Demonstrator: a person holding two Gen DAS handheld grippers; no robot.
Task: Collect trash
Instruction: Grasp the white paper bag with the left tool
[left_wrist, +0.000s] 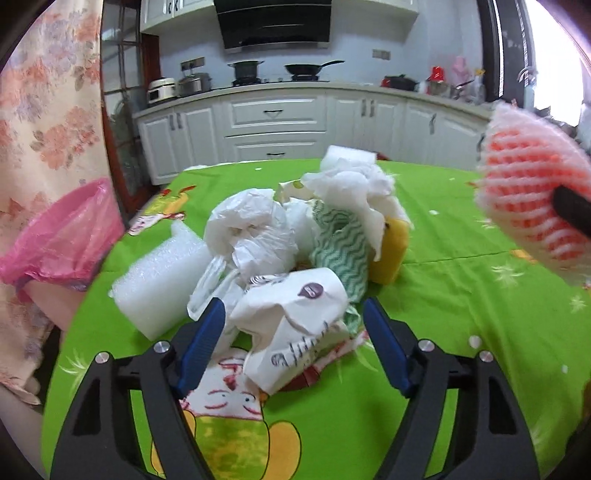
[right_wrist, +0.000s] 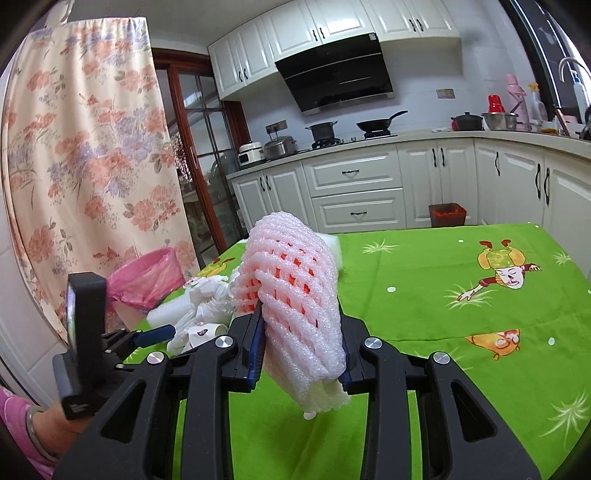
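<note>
At the far left, a pink-lined bin (left_wrist: 62, 236) is seen just off the counter (left_wrist: 443, 288) edge. The crumpled white paper bag (left_wrist: 295, 325) lies directly ahead of the left gripper (left_wrist: 293, 332), between its part-open fingers, which are not yet pressed on it; its long axis runs roughly toward the camera. A purple round label and dark writing are printed on it, neither legible. The foam fruit net (right_wrist: 295, 295) is clamped in the right gripper (right_wrist: 301, 347), held above the counter.

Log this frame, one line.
right tool: shut on foam net | left tool: open around paper wad | pink bin bag: beside table
</note>
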